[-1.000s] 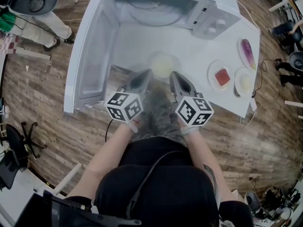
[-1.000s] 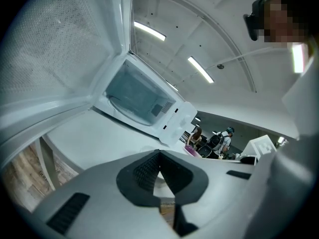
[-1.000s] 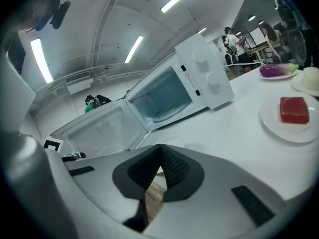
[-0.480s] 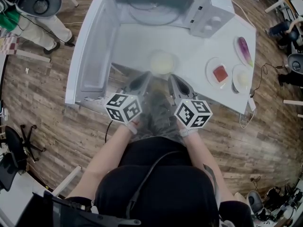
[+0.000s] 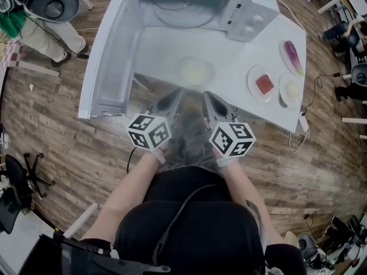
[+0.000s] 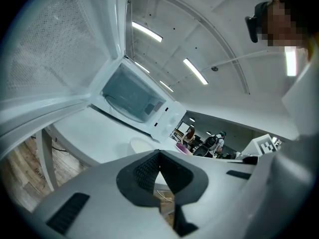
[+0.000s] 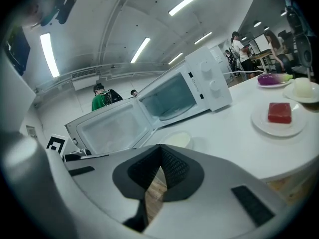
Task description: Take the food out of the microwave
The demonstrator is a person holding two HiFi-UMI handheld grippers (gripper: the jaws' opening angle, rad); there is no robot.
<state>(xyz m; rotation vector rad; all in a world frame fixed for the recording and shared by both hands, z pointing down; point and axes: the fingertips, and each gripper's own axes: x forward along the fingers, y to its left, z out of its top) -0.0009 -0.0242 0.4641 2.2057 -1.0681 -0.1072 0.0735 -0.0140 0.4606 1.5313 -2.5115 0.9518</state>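
Note:
The white microwave (image 5: 195,7) stands at the back of the white table (image 5: 241,93), its door (image 5: 109,56) swung wide open to the left and its cavity holding only the turntable. A shallow dish of pale food (image 5: 195,70) rests on the table in front of it, also visible as the dish (image 6: 142,146) and the dish (image 7: 177,140). My left gripper (image 5: 179,93) and right gripper (image 5: 205,95) hover side by side just off the table's near edge, short of the dish. Both are shut with nothing between the jaws, as my left gripper (image 6: 159,153) and right gripper (image 7: 159,148) show.
Three plates sit at the table's right end: red food (image 5: 264,83), pale food (image 5: 291,89) and a purple aubergine (image 5: 292,56). The open door overhangs the wooden floor at the left. Chairs and people stand around the room's edges.
Both grippers have drawn back a little from the dish toward the person. The dish stays where it was on the table.

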